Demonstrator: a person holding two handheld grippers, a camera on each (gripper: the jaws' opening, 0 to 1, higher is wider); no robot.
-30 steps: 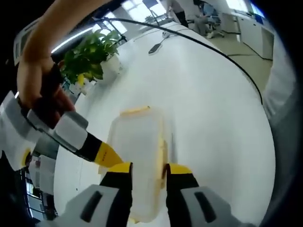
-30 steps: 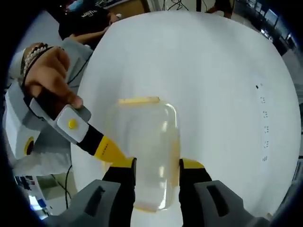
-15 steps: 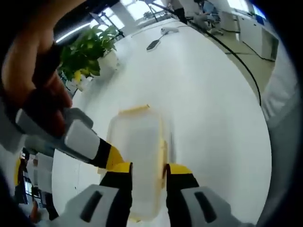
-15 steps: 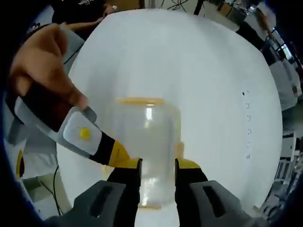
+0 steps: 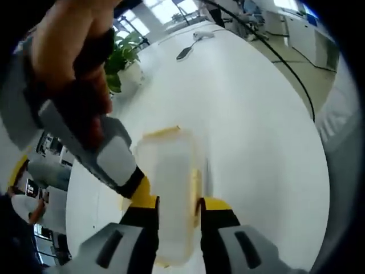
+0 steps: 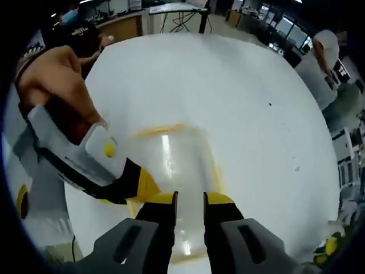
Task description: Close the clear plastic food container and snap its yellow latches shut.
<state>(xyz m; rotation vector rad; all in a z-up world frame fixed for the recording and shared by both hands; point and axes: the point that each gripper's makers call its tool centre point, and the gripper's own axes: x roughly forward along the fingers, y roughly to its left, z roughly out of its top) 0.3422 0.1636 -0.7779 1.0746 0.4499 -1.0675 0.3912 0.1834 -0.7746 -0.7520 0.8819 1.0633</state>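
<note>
White round table (image 5: 256, 114), plant (image 5: 120, 60) upper left; clear container (image 5: 168, 188) at lower centre, contents not seen, pinched by left gripper (image 5: 177, 204) and right gripper (image 6: 190, 198).

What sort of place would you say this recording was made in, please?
Probably an open office or lab: a big white table, a potted plant at its edge, and desks with chairs beyond, plus a wooden desk behind.

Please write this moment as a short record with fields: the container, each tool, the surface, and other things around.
container: clear plastic food container with yellow latches, on the table
left tool: jaws on both sides of the container
right tool: jaws close on either side of the container; grip unclear
surface: white table
around: potted plant
</note>
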